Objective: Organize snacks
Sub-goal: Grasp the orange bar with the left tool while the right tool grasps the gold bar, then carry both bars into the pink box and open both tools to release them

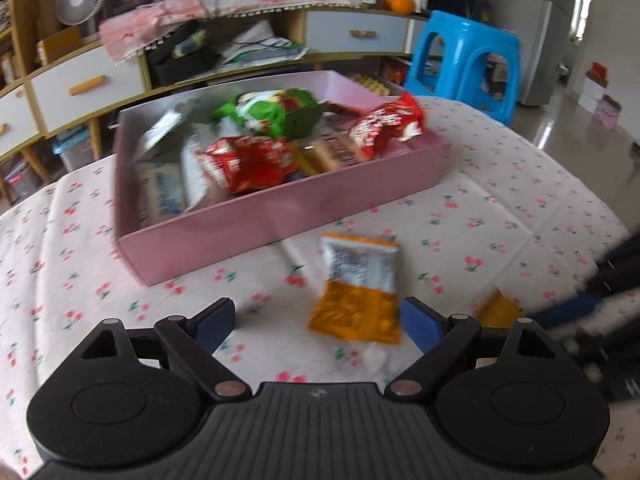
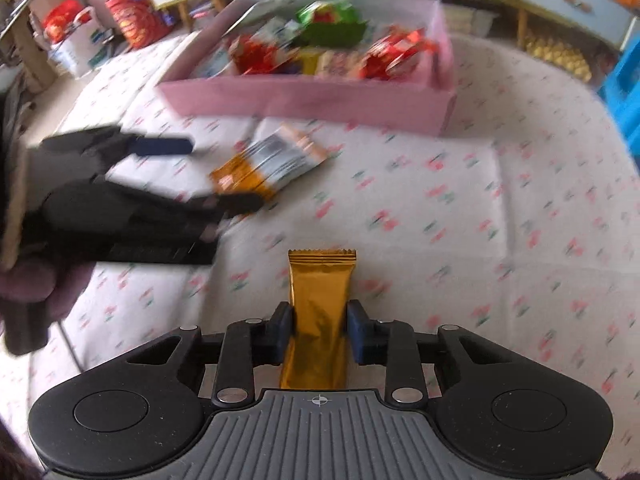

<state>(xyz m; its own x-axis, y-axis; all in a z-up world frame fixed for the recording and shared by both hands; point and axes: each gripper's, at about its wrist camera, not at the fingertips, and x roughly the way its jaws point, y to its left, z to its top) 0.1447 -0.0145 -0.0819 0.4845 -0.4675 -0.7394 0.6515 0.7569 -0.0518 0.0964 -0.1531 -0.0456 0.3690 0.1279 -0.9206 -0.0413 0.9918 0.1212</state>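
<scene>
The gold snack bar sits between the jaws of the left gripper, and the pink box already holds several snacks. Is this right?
Not quite. The gold snack bar sits between the jaws of the right gripper, as the right wrist view shows. The pink box does already hold several snacks.

Bare cloth-covered surface (image 2: 500,208) open to the right of the gold bar (image 2: 318,312), nothing lying there. Pink box (image 2: 312,98) walls off the far side, heaped with packets. Orange packet (image 2: 268,168) lies between box and bar, left gripper (image 2: 208,172) crowding that lane from the left.
</scene>
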